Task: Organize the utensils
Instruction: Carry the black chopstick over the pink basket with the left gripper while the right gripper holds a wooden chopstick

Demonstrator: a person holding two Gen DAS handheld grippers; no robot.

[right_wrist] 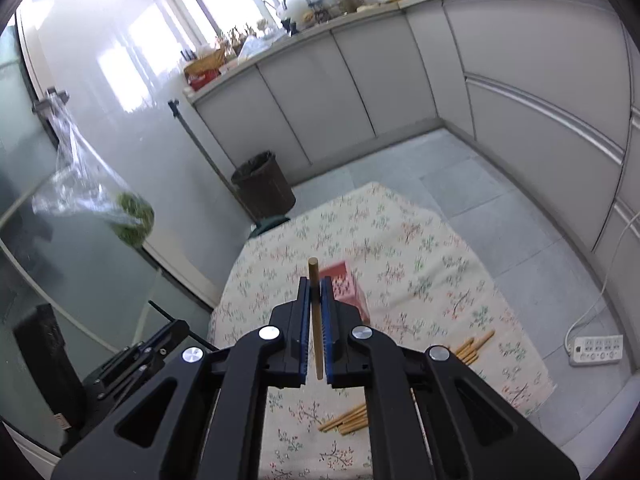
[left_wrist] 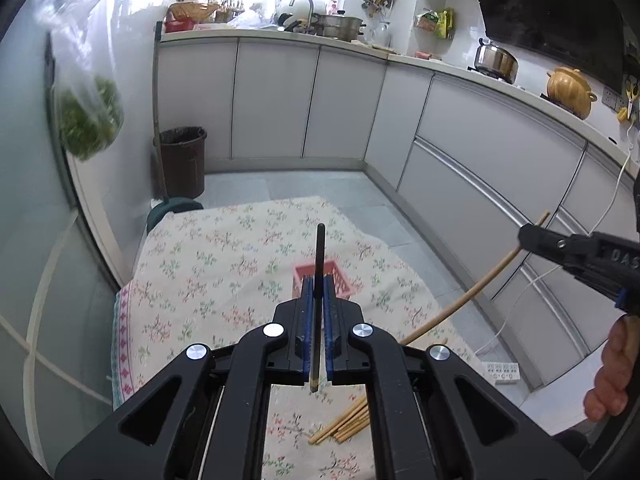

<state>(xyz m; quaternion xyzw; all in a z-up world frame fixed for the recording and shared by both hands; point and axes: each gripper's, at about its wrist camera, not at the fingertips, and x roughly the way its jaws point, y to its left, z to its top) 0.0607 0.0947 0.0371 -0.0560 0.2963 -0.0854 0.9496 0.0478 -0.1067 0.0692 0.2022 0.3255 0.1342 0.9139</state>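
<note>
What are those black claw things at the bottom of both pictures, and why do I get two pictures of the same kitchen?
They are two hand-held grippers, one in each of a person's hands, not a robot arm. Each carries a wide-angle camera looking along its two fingers, so each picture is one gripper's own view.

In the left one's view, the left gripper is shut on a dark chopstick. At the right edge you see the right gripper, the person's hand and the light wooden chopstick it holds.

The other view shows the right gripper shut on that chopstick.

Below lie a floral cloth, a pink basket and more loose chopsticks.
</note>
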